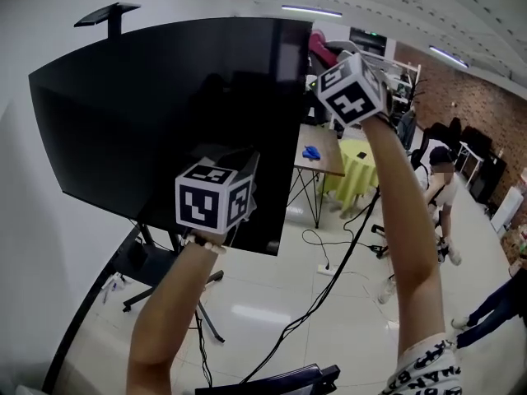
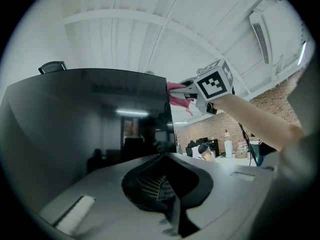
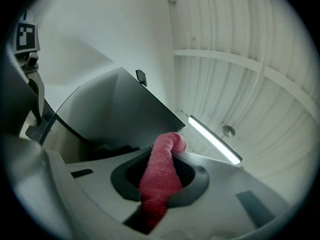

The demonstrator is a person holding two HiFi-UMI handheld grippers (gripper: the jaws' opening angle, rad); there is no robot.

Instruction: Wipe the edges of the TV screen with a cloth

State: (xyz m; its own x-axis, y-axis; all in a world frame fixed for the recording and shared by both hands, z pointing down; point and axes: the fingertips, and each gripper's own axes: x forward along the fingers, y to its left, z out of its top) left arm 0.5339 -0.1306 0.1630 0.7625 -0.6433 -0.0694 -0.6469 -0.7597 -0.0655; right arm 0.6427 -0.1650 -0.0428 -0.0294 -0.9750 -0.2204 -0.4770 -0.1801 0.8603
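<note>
At the upper right corner of the TV screen (image 1: pixel 148 113): right tongs (image 3: pixel 161 194), clamped on pink cloth (image 3: pixel 162 154).
Right edge (image 1: pixel 293 138): runs downward from the cloth.
Left tongs (image 2: pixel 172 204): closed, empty, lower.

White glossy tile floor (image 1: pixel 346 319) w/ black cables (image 1: pixel 313 301); brick wall (image 1: pixel 486 97) at R; ceiling strip lights (image 1: pixel 311 11); yellow-draped table (image 1: pixel 356 164) in bg; white wall (image 1: pixel 20 204) L.

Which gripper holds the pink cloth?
The right gripper, raised at the black TV screen's upper right corner, clamps the pink terry cloth; the left gripper's jaws are shut, empty.
</note>
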